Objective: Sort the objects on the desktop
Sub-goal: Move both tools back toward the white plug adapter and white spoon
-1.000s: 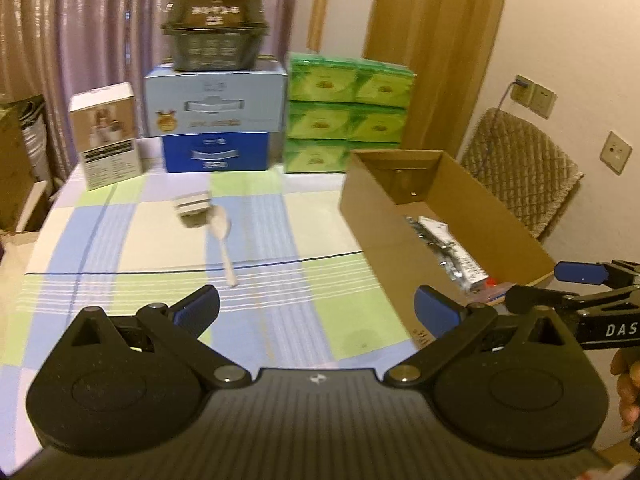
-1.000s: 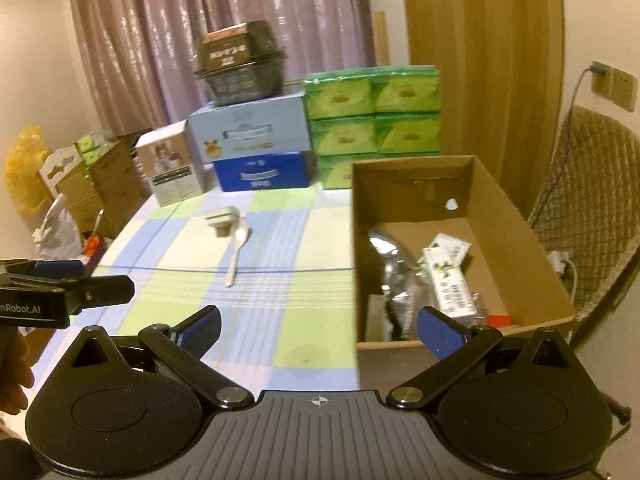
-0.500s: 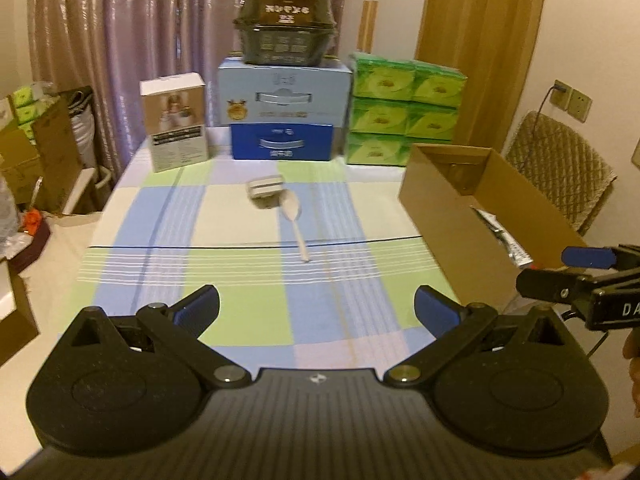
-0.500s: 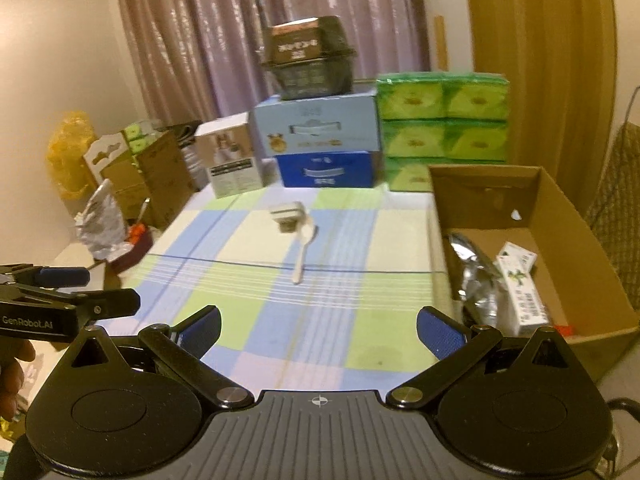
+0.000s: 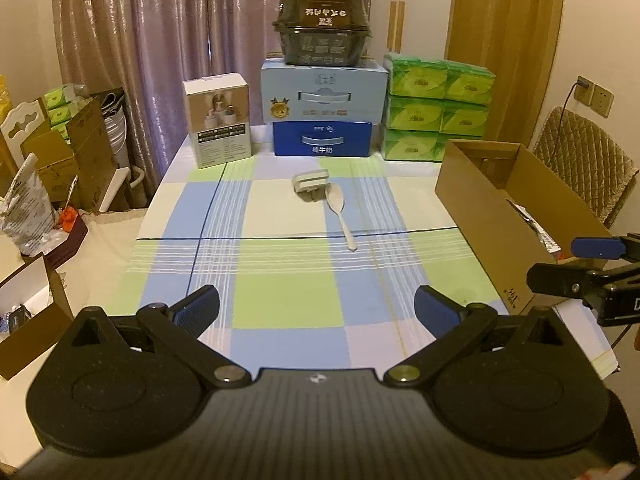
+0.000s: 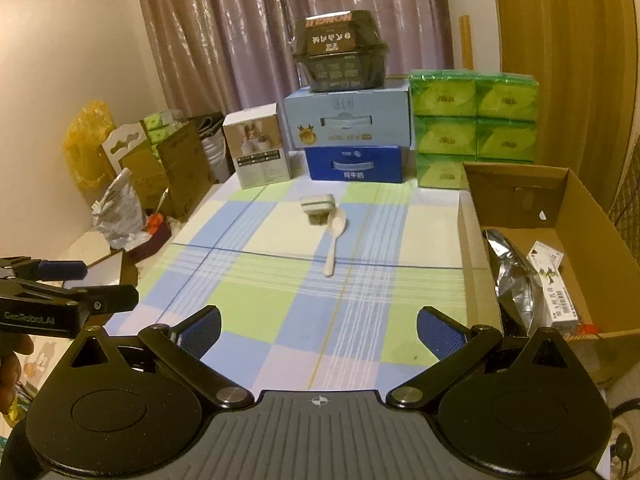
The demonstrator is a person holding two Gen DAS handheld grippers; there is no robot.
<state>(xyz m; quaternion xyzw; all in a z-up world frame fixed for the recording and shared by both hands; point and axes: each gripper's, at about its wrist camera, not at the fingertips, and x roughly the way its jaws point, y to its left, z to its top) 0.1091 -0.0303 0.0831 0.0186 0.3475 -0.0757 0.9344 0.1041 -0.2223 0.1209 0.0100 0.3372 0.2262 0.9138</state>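
Note:
A pale plastic spoon (image 5: 341,214) (image 6: 334,241) lies mid-table on the checked cloth, its bowl touching a small white-and-green packet (image 5: 310,181) (image 6: 317,207). An open cardboard box (image 5: 496,216) (image 6: 576,216) stands at the table's right edge and holds a silver foil pouch (image 6: 510,276) and a white carton (image 6: 554,292). My left gripper (image 5: 316,312) hovers open and empty over the near edge. My right gripper (image 6: 318,326) is also open and empty, level with it to the right. Each gripper shows at the side of the other's view.
Along the back edge stand a white product box (image 5: 218,120), stacked blue milk cartons (image 5: 322,116) topped by a dark noodle tub (image 5: 322,28), and green tissue packs (image 5: 436,110). Cardboard boxes and bags (image 5: 48,168) crowd the floor left. A quilted chair (image 5: 584,160) is right.
Both grippers have drawn back and swung left from the box side, so the whole table now shows. Spoon, packet and box have stayed put. Both stay open.

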